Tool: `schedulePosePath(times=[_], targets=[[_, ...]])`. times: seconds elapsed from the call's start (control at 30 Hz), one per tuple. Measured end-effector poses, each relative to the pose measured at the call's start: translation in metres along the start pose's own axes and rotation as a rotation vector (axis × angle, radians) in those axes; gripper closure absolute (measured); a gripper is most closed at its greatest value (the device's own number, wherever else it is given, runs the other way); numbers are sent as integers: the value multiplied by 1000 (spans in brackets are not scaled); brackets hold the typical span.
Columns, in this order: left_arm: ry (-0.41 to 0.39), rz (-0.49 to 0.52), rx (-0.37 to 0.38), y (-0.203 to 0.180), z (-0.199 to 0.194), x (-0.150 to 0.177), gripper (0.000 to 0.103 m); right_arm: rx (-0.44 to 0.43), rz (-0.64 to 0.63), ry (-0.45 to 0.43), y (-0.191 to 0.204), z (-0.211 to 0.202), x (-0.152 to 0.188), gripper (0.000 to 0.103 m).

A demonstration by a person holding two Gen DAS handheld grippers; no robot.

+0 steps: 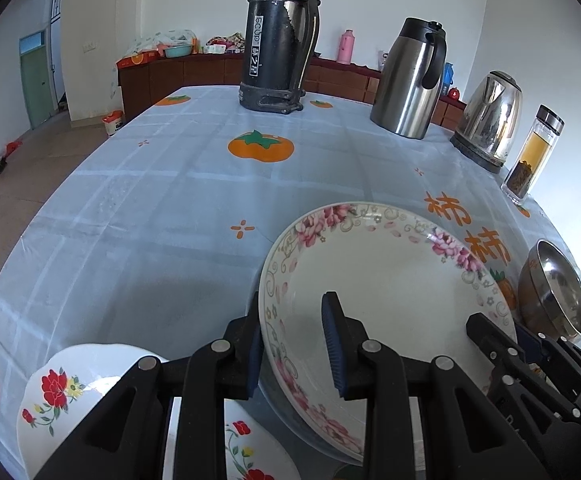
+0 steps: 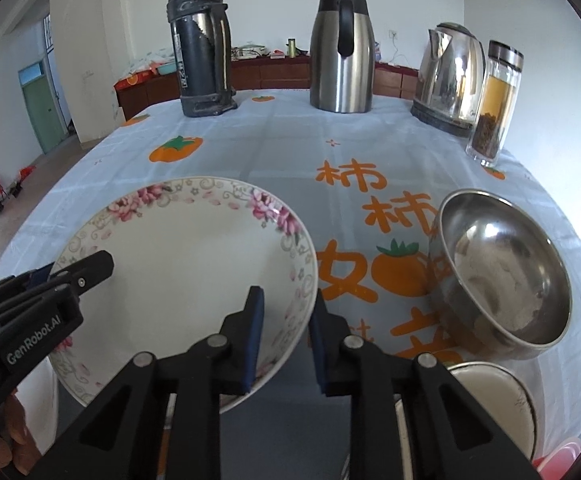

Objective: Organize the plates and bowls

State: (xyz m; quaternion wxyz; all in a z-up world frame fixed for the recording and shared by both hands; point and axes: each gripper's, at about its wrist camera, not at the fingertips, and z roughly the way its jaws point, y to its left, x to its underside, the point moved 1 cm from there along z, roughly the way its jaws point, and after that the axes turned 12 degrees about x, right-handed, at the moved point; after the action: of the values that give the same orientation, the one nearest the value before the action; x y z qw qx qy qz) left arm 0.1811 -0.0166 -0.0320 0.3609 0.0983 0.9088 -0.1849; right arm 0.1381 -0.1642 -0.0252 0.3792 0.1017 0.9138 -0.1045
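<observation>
The counter [image 2: 282, 148] is covered with a pale blue checked plastic cloth printed with orange persimmons and big orange characters, a bit glossy and creased. Behind it I see white walls, a long dark wood cabinet [image 1: 210, 72] piled with stuff, a green door [image 1: 36, 84] on the left and a tan tiled floor.

Along the far edge stand a scuffed black flask [image 2: 202, 52] with peeling paint, a brushed steel carafe [image 2: 342, 56] with a black handle, a shiny steel kettle [image 2: 448, 76] and a glass tea bottle [image 2: 494, 100] with leaves at the bottom.

The floral plate [image 2: 186, 264] is glazed ceramic, round, with pink flowers round the rim, and it sits tilted in the near middle of the counter, between both of my grippers. The left gripper [image 1: 296, 344] has its jaws partly apart, straddling the plate's left rim; pads look to be against it, so I'm calling that a grip. The right gripper [image 2: 284, 340] has its jaws narrowed around the right rim, but I still see a gap on the outer side, so not clamped.

Right of the plate there's a rounded steel bowl [image 2: 502, 272], tipped up, with another steel dish [image 2: 490, 400] below it. A white bowl with red flowers [image 1: 62, 396] sits at the lower left.
</observation>
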Motion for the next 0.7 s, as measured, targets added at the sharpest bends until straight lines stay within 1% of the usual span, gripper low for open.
schedulePosePath(times=[0.13, 0.3, 0.33, 0.37, 0.4, 0.5, 0.7], targets=[[-4, 4, -2, 0, 0, -1, 73, 28, -33, -8, 6, 1, 1, 77], [-13, 24, -22, -1, -4, -2, 73, 112, -133, -41, 20, 1, 5, 73], [-14, 27, -34, -1, -4, -2, 71, 106, -126, -38, 19, 1, 5, 73], [-12, 26, -45, -1, -4, -2, 66, 102, -123, -33, 18, 2, 5, 72], [-5, 21, -44, 1, -3, -2, 65, 98, -122, -34, 18, 3, 5, 72], [0, 3, -34, 4, -3, -1, 65, 107, -129, -39, 19, 3, 5, 72], [8, -2, -38, 5, -3, -1, 65, 107, -129, -37, 20, 2, 5, 72]])
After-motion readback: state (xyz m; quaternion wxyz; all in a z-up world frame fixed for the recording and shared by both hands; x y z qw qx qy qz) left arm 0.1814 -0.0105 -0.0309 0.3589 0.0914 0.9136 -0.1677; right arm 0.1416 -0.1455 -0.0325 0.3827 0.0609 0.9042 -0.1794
